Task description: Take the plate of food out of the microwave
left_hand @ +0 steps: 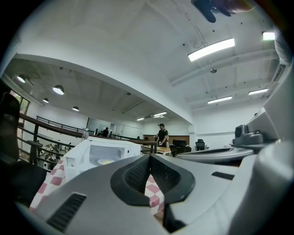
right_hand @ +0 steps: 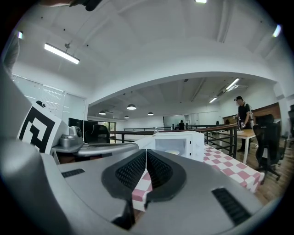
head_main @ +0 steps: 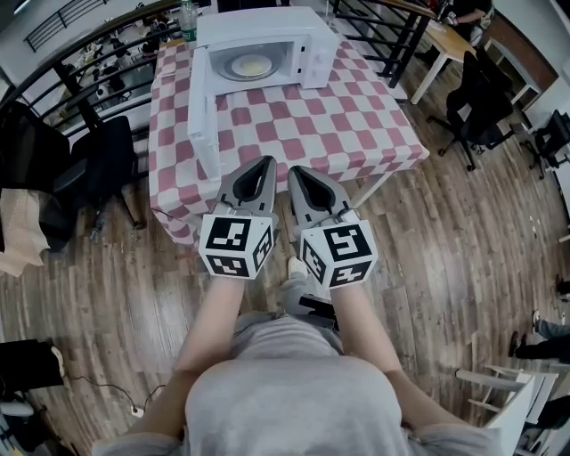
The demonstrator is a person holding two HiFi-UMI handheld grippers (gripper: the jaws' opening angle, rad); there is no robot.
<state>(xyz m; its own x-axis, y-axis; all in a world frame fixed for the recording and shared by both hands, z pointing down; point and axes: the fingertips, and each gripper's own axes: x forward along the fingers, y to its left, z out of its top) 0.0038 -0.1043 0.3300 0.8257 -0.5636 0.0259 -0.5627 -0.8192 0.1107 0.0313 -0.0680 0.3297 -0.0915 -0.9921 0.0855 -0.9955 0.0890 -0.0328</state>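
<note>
The plate of food sat inside the microwave, pale yellow food on a round white plate in the middle of the cavity. The microwave's door stood swung wide open to the left in the head view, so the cavity faced the person. The microwave stood at the far end of the bench, which was covered by a red-and-white checked cloth. The stretch of cloth in front of the microwave was bare.

Well short of the microwave, over the bench's near edge, the left claw and the right claw were held level and side by side, pointing toward the open cavity. Each was pressed together at the tips with nothing pinched between its pads. Only the checked cloth showed through the small gap lower down. Neither touched the plate, the door or the microwave. Each carried its marker cube at the back, with the person's bare forearms behind.

Beyond the microwave stood a clear bottle and a dark railing. A black office chair stood on the wooden floor to the right, and in the right gripper view a person stood at a far desk.
</note>
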